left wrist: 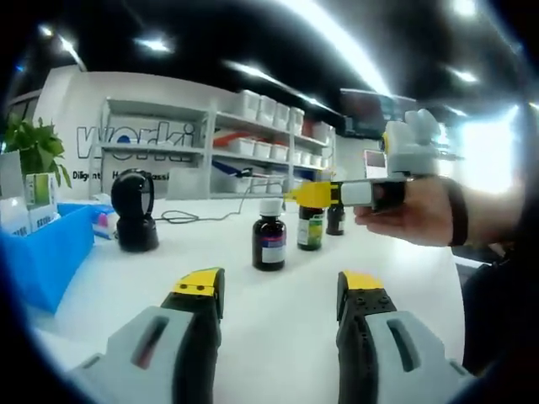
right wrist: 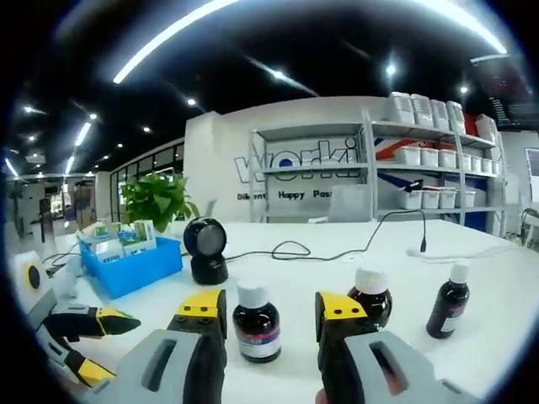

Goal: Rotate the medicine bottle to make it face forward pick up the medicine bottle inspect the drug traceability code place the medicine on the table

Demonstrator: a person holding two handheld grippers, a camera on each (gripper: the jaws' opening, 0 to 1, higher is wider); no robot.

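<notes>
White table (right wrist: 337,278) is sitting in front of shelving with bins (right wrist: 421,168). Three dark medicine bottles are standing upright in a row: nearest bottle (right wrist: 257,324) is showing between the right gripper's (right wrist: 269,313) spread jaws, untouched; second bottle (right wrist: 370,296) just behind the right jaw; third bottle (right wrist: 450,299) off to the side. Left gripper (left wrist: 282,290) is hovering open, well short of them. Black scanner (right wrist: 206,250) and blue bin (right wrist: 135,265) are sitting nearby.

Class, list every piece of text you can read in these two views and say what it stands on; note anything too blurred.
"worki": large letters on the back wall, partly behind the shelving.
"Diligent Happy Pas…": smaller line beneath, cut off by the shelving.
Bottle labels: too small and blurred to read.
Blue bin box labels: unreadable.
</notes>
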